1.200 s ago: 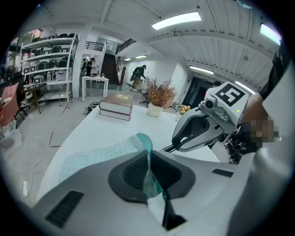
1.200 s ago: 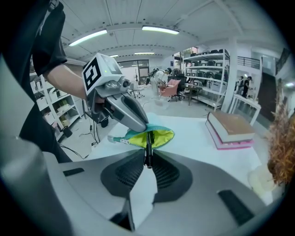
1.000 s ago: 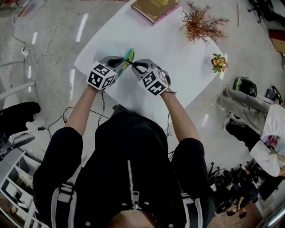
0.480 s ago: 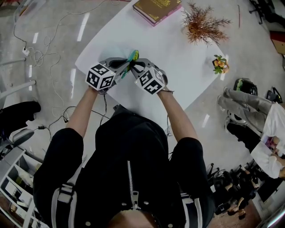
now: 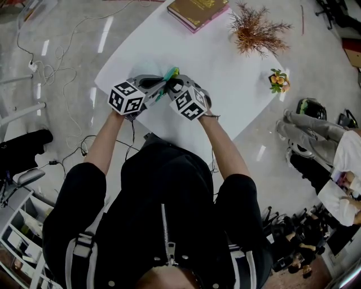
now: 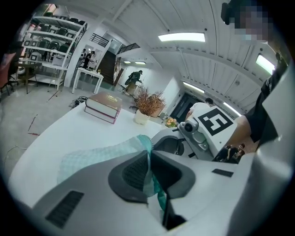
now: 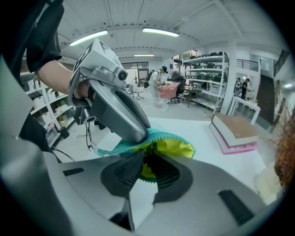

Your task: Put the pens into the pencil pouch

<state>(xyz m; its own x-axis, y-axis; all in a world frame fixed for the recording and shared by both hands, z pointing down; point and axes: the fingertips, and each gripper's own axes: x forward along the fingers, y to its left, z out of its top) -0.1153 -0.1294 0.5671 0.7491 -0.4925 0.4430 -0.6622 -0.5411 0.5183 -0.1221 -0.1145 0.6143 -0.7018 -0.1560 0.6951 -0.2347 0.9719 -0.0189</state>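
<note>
Left gripper (image 6: 150, 168): jaws closed tight on a fold of the pencil pouch (image 6: 99, 156), with teal mesh fabric pinched between the dark pads. It sits low and left of the pouch mouth and points slightly down.

The pouch is up between the two grippers, over the near-left part of the white table (image 5: 225, 73). I can't tell whether its bottom touches the tabletop. The teal zipper edge runs across the top, and the yellow lining shows in the right gripper view, so the mouth looks at least partly open.

Right gripper (image 7: 146, 168): jaws nearly together, clamped on the pouch rim with zipper teeth and yellow lining between the pads. The two grippers are very close, tips almost meeting at the pouch.

Further right and toward the back of the table are a book (image 5: 197, 10), a dried plant (image 5: 256, 28) and a small pot with orange flowers (image 5: 277, 80), all well apart from the pouch. A seated person (image 5: 316, 130) is off the table's right edge.

Progress: no pens show in any view, not on the table, in either gripper, or visibly inside the pouch. Either they are already inside and hidden, or loading hasn't started; the pictures don't settle it. Both grippers are busy with the pouch, so this looks like a step on the pouch mouth, opening or closing it. If the pens are in, only zipping up and setting the pouch down is left.
</note>
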